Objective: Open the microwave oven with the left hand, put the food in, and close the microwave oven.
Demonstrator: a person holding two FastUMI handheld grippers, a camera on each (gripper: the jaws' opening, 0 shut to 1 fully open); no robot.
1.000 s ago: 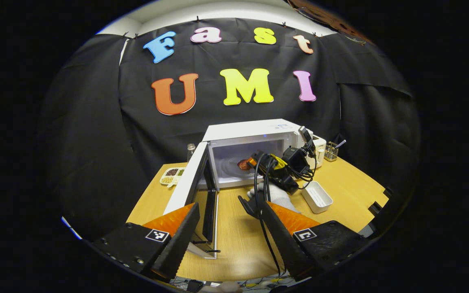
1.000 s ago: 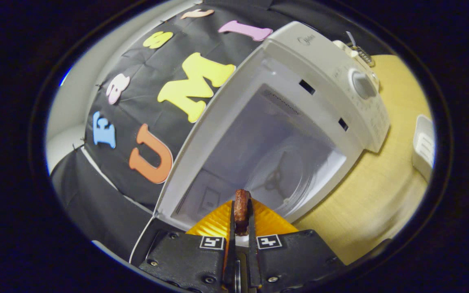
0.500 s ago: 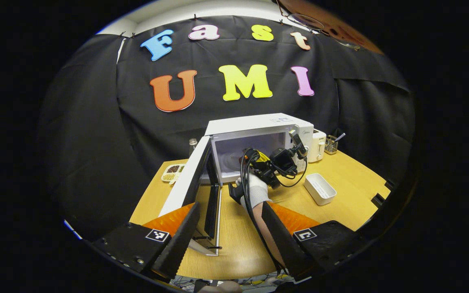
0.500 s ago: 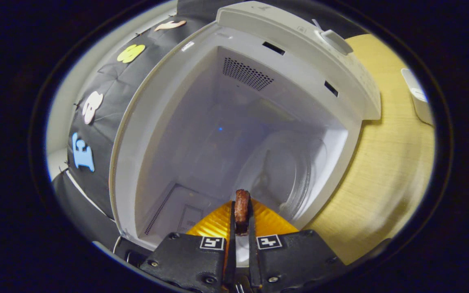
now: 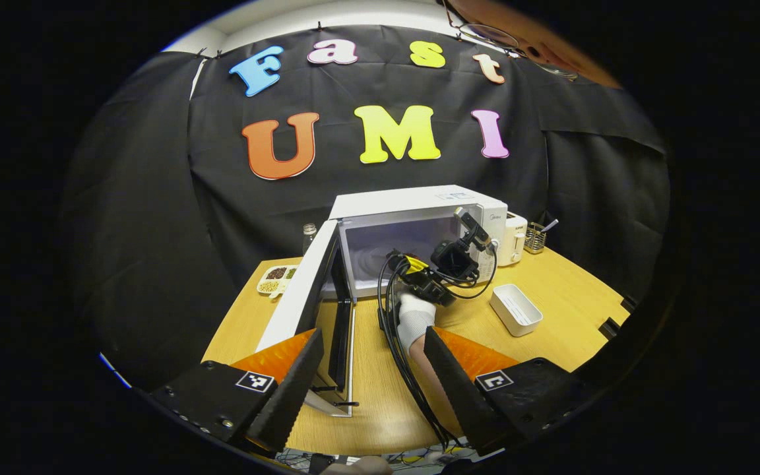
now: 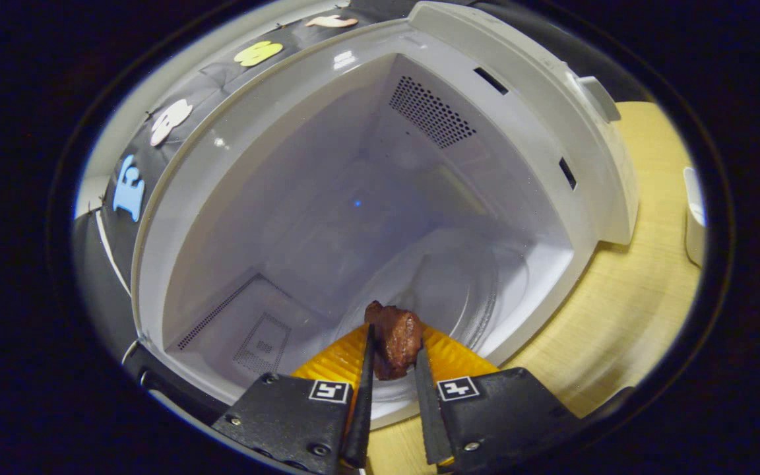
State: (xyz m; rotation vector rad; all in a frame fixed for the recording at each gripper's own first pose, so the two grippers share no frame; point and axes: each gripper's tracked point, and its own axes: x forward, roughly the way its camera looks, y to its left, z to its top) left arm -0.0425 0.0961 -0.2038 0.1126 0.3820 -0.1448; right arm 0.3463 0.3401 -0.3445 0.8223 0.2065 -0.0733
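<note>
Microwave oven [image 5: 419, 201] stands at the back of the wooden table [image 5: 565, 293], door [image 5: 307, 290] swung wide open toward the left of the left gripper view.

Left gripper [image 5: 367, 382]: fingers spread apart, nothing between them, held back over the near edge of the table, just beside the free edge of the open door.

Right gripper [image 6: 390, 396]: fingers partly apart, with the food, a dark brown meat-like chunk [image 6: 393, 336], between them. The chunk sits at the fingertips; whether both fingers press on it I cannot tell. In the left gripper view this gripper [image 5: 413, 274] is at the mouth of the oven cavity, held by a white-gloved hand [image 5: 415, 316] with black cables trailing down.

Food position: inside the oven opening, above the front of the glass turntable [image 6: 459, 284]. Contact with the turntable cannot be judged.

Also on the table: white rectangular tray [image 5: 515, 309] right of the oven, sectioned dish of grains [image 5: 274, 280] left of the door, small glass jar [image 5: 309, 232] behind the door.
</note>
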